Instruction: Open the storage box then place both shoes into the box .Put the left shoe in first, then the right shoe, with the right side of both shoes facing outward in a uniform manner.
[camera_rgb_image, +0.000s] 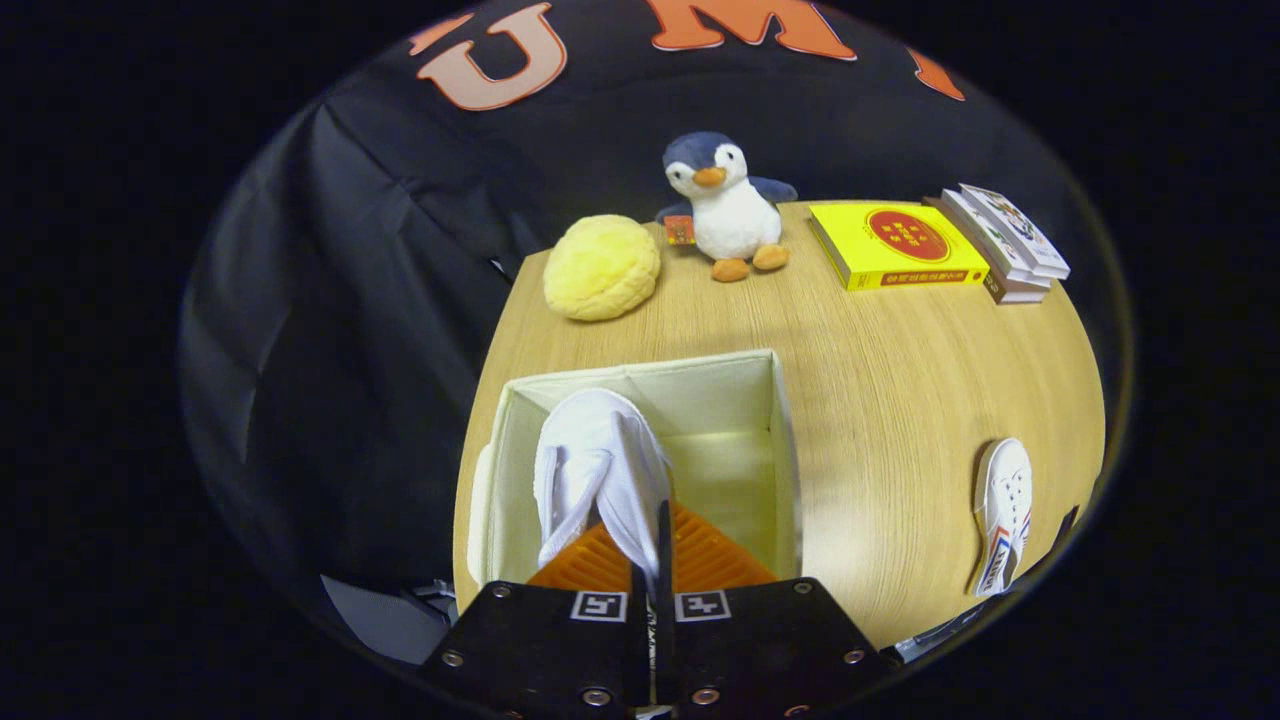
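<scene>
the pale wooden bench (900, 400) carries an open cream fabric storage box (640, 380), just ahead of the gripper (650, 560). the gripper is clenched on a white canvas shoe (595, 460), which hangs over the box's inside, toe pointing away. a second white canvas shoe (1003, 515) lies on the bench well apart, right of the box. beyond the box sit a yellow book (895, 245), a blue and white plush penguin (725, 205) and a round yellow plush bun (602, 267).

shoe (598, 465) over box (785, 450), second shoe (1003, 515) right
</scene>
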